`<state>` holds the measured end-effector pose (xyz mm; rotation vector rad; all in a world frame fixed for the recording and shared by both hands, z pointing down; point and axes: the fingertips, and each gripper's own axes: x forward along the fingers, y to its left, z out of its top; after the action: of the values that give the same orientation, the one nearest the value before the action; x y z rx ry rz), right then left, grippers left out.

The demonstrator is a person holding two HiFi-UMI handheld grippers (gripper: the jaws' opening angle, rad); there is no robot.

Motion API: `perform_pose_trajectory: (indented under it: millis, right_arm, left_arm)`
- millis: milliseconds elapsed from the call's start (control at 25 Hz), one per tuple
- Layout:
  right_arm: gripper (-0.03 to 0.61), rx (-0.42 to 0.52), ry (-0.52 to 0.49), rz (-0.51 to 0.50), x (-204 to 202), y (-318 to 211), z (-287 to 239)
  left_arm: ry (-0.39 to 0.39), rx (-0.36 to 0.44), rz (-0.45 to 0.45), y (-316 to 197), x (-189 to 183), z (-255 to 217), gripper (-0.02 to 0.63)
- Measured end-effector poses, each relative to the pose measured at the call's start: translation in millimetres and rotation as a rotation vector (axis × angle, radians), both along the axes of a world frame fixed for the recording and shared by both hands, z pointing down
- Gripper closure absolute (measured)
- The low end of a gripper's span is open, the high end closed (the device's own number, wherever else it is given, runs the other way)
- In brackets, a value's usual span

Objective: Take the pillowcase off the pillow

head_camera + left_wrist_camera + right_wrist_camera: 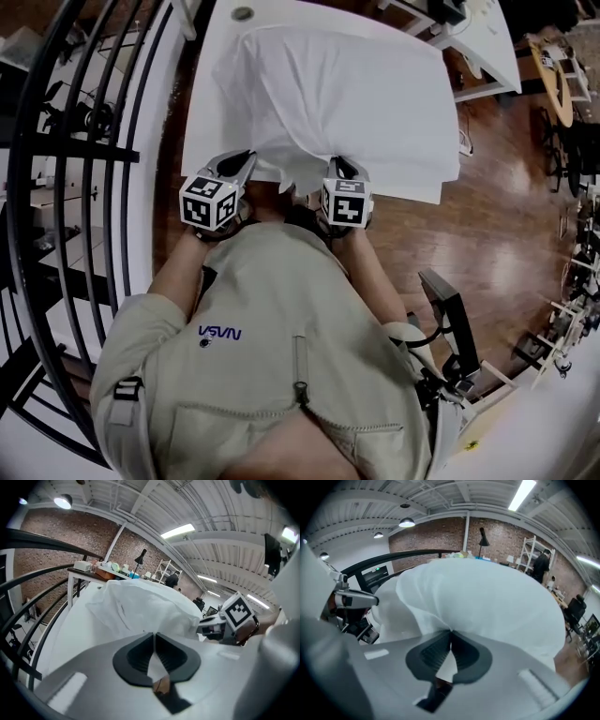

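Note:
A white pillow in its white pillowcase [347, 94] lies on the white table [208, 84] in front of me. The case's near end [298, 173] is bunched at the table's front edge between my two grippers. My left gripper [242, 164] is shut on a fold of that cloth [140, 606], and white fabric shows between its dark pads [140, 656]. My right gripper [339, 169] is also shut on the pillowcase [487, 602], with the cloth gathered into creases where its pads [461, 653] meet. Each gripper view shows the other gripper, the right gripper [232, 618] and the left gripper [351, 599], beside it.
A black curved railing [84, 141] runs along the table's left side. Wooden floor [487, 206] lies to the right, with a black stand [450, 309] near my right elbow. More white desks [487, 47] stand at the back right. A round cap [243, 13] sits in the table's far edge.

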<state>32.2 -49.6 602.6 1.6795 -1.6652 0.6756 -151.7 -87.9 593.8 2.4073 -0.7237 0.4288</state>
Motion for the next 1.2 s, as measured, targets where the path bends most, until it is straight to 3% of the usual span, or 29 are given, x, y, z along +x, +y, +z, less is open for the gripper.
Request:
perform_pose_trajectory:
  millis: [240,480,640,760,960,1200]
  right_arm:
    - [0.564,-0.027,-0.03,-0.033,-4,-2,8]
    - [0.463,-0.08,-0.072,-0.082,-1,15,-16]
    - [0.463,0.002,-0.092,-0.081,8,19,-56]
    - [0.463,0.093,-0.081,-0.101,4,1,-93]
    - [0.463,0.192,-0.058,-0.249,-24,-49,-130]
    - [0.454,0.213,-0.046,-0.453,-62,-111,-134]
  left_arm:
    - [-0.015,0.021,-0.022,-4,0,10,0.584]
    - [0.025,0.104,0.02,0,-3,-20,0.549]
    - [0.07,0.146,-0.042,-9,-18,-46,0.532]
    - [0.097,0.14,-0.059,-23,-16,-58,0.458]
    - [0.081,0.153,-0.062,-52,4,-67,0.389]
    - [0.026,0.105,-0.07,-78,28,-59,0.324]
